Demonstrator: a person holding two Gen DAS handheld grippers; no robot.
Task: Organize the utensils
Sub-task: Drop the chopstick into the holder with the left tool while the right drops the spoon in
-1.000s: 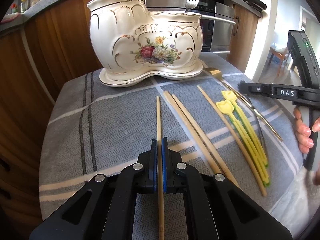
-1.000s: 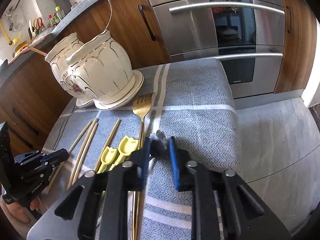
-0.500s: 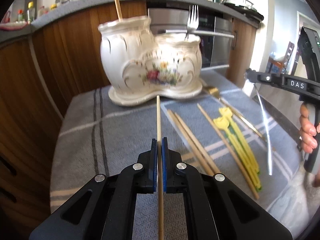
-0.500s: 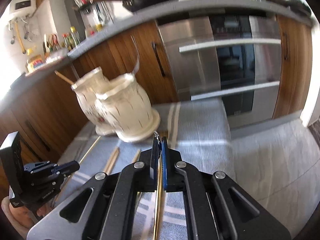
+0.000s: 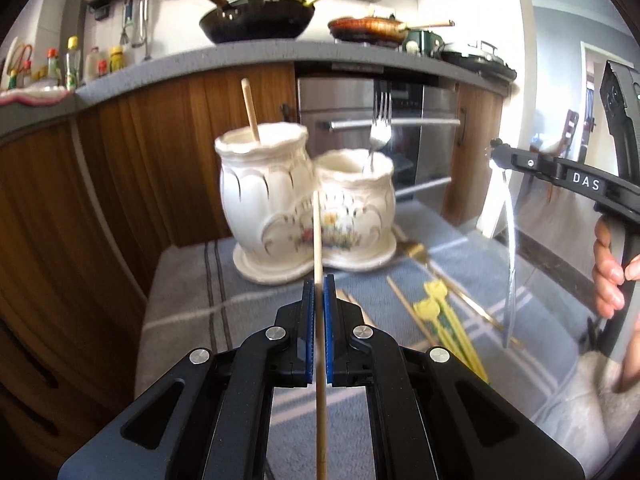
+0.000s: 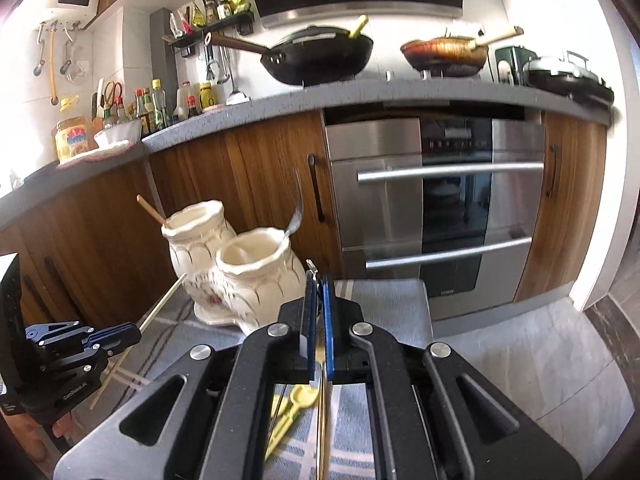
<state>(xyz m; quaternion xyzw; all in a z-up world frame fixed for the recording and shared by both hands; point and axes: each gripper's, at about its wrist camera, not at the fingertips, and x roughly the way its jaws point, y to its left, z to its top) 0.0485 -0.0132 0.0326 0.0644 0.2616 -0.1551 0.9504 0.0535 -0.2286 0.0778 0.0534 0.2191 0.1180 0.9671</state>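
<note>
A white ceramic two-pot utensil holder [image 5: 304,216] [image 6: 256,280] stands at the back of the grey cloth. Its left pot holds one wooden chopstick [image 5: 251,110], its right pot a silver fork [image 5: 380,128]. My left gripper [image 5: 318,292] is shut on a wooden chopstick [image 5: 318,240], lifted and pointing at the holder. My right gripper [image 6: 318,292] is shut on a thin silver utensil [image 5: 510,260], which hangs down from it above the cloth. Yellow utensils [image 5: 448,320], more chopsticks [image 5: 404,304] and a gold utensil [image 5: 452,284] lie on the cloth.
The grey striped cloth [image 5: 188,280] covers a small table. Behind it are wooden cabinets [image 5: 120,184] and a steel oven [image 6: 440,208]. The worktop above carries pans [image 6: 320,56] and bottles. Tiled floor [image 6: 560,360] lies to the right.
Both grippers have risen from the cloth. The left lifted its chopstick. The right closed on the silver utensil and raised it.
</note>
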